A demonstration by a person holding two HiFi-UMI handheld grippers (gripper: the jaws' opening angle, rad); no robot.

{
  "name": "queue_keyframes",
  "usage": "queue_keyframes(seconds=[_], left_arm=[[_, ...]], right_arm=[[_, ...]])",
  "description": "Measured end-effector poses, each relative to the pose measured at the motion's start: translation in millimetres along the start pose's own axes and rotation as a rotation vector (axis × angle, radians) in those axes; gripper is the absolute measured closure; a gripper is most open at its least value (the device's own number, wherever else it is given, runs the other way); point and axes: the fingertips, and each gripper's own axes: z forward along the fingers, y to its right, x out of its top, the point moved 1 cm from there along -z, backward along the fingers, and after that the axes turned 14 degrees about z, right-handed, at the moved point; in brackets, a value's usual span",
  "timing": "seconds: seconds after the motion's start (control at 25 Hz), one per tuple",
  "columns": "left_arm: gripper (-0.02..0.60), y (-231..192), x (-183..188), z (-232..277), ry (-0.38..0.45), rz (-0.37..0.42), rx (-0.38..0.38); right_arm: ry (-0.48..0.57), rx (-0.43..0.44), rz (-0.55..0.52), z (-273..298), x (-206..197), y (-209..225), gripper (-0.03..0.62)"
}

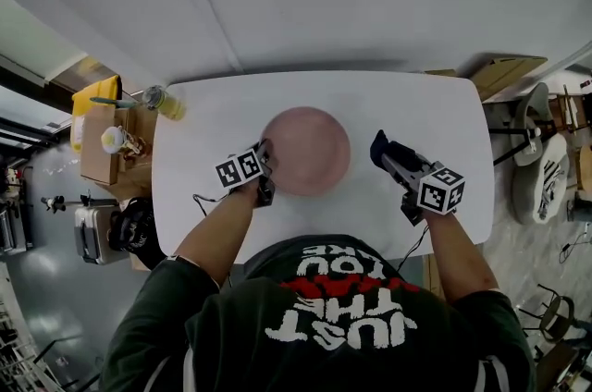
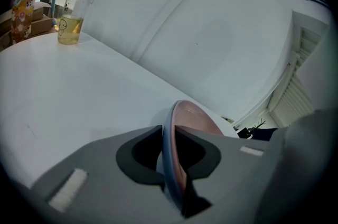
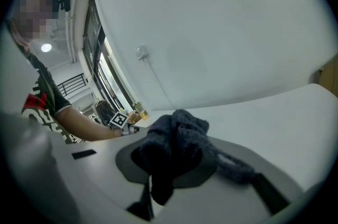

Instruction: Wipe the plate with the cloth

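Note:
A round pink plate (image 1: pixel 310 148) lies at the middle of the white table (image 1: pixel 213 117). My left gripper (image 1: pixel 265 166) is at its left rim and is shut on it. In the left gripper view the plate (image 2: pixel 194 118) runs edge-on between the two pads of the left gripper (image 2: pixel 170 162). My right gripper (image 1: pixel 387 155) hovers just right of the plate, shut on a dark blue cloth (image 1: pixel 381 147). In the right gripper view the bunched cloth (image 3: pixel 177 141) fills the jaws of the right gripper (image 3: pixel 168 165) and a strand trails off to the right.
A clear bottle (image 1: pixel 167 103) with a green lid and yellowish liquid stands at the table's far left corner, also in the left gripper view as the bottle (image 2: pixel 72 12). A cardboard box (image 1: pixel 104 154) with small items sits left of the table. Chairs (image 1: pixel 544 161) stand to the right.

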Motion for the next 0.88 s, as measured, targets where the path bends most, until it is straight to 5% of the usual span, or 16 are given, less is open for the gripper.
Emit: queue_keyframes(seconds=[0.24, 0.4, 0.72, 0.88], left_arm=[[0.488, 1.4, -27.7, 5.2, -0.158, 0.146, 0.07], [0.354, 9.2, -31.9, 1.4, -0.186, 0.184, 0.071], [0.341, 13.7, 0.0, -62.4, 0.049, 0.119, 0.128], [0.346, 26.5, 36.4, -120.8, 0.267, 0.076, 0.033]], right_arm=[[0.003, 0.006, 0.012, -8.8, -2.1, 8.0, 0.554], [-0.005, 0.025, 0.002, -12.0, 0.8, 8.8, 0.554], [0.016, 0.116, -0.039, -31.4, 21.3, -4.3, 0.554], [0.039, 0.126, -0.088, -40.6, 30.4, -20.4, 0.554]])
